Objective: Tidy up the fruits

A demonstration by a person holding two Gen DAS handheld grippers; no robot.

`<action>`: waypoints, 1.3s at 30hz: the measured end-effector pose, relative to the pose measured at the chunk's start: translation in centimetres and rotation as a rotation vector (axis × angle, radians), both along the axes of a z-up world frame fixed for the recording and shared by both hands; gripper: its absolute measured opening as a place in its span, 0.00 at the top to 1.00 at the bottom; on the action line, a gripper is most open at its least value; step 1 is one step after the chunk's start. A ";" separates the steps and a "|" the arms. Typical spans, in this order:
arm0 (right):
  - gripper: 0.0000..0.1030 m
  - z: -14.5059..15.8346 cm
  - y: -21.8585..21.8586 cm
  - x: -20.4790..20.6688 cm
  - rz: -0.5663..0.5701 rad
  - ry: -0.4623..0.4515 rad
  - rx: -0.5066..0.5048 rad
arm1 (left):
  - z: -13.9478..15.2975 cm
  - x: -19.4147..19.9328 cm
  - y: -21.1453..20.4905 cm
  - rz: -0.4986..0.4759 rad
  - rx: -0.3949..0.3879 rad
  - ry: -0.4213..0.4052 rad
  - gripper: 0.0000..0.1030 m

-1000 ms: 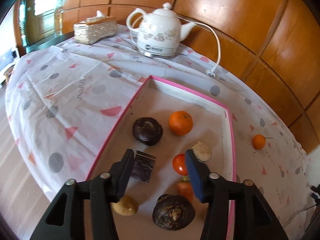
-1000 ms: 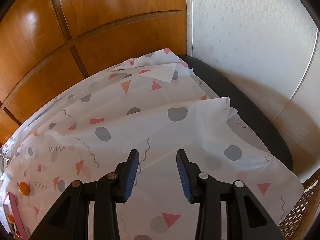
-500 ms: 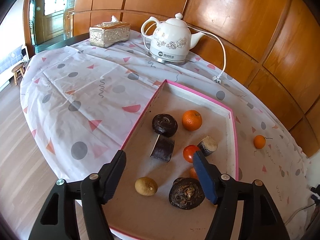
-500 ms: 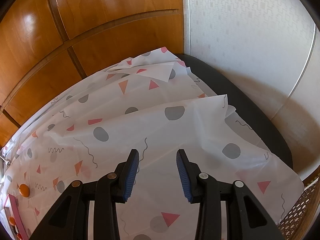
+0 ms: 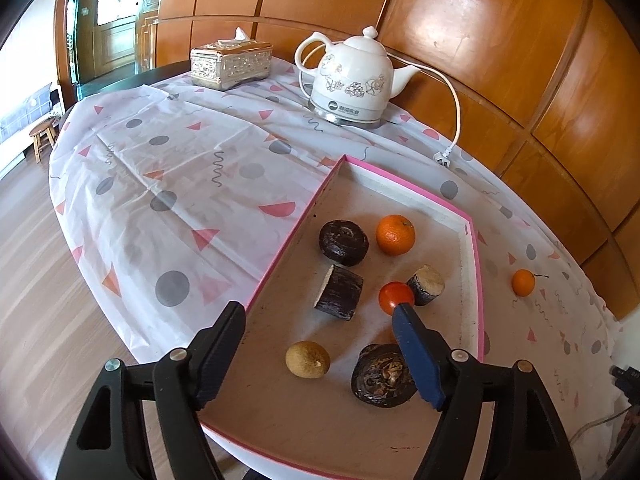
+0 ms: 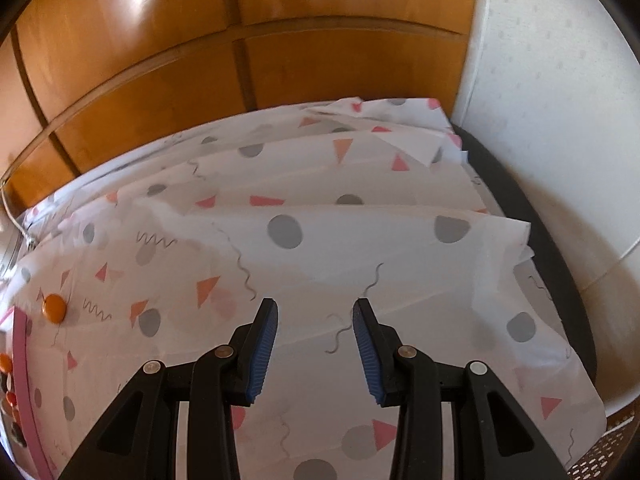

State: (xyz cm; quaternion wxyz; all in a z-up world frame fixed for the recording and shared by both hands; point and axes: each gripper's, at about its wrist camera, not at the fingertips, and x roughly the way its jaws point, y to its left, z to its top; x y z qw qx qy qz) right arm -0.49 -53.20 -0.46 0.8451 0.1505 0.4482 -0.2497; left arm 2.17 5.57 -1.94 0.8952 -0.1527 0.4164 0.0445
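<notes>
In the left wrist view a pink-rimmed tray (image 5: 476,264) holds an orange (image 5: 395,235), a red tomato (image 5: 395,297), a yellowish fruit (image 5: 307,359), a dark round root (image 5: 343,237), a dark cut piece (image 5: 339,292), a pale-ended cut piece (image 5: 426,285) and a dark knobbly root (image 5: 381,375). A small orange (image 5: 523,282) lies on the cloth right of the tray; it also shows in the right wrist view (image 6: 55,308). My left gripper (image 5: 318,316) is open and empty above the tray's near end. My right gripper (image 6: 315,305) is open and empty above bare cloth.
A white kettle (image 5: 352,80) with cord and plug (image 5: 443,158) and a silver tissue box (image 5: 231,63) stand at the back. Wood panelling runs behind the table. The tray's pink rim (image 6: 22,364) shows at the right wrist view's left edge. A white wall (image 6: 560,80) stands right.
My left gripper has pulled back and up from the tray and opened wider. My right gripper has swung left, bringing the small orange and tray edge closer into view.
</notes>
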 end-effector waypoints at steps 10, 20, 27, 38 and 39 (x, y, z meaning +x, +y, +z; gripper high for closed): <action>0.62 -1.1 3.3 1.6 0.190 0.061 0.009 | -0.4 -0.5 1.4 0.039 -0.005 0.006 0.23; 0.62 -1.8 6.0 2.5 0.279 0.134 0.007 | -0.7 -0.7 2.8 0.084 -0.029 0.008 0.23; 0.62 -2.2 8.3 3.4 0.313 0.121 0.056 | -0.9 -0.9 3.2 0.103 -0.037 0.013 0.20; 0.49 -1.9 15.0 6.9 0.430 0.029 0.138 | -1.0 -1.0 3.6 0.111 -0.046 0.012 0.20; 0.48 -1.9 16.0 7.4 0.450 0.021 0.142 | -1.0 -1.0 3.6 0.111 -0.046 0.012 0.20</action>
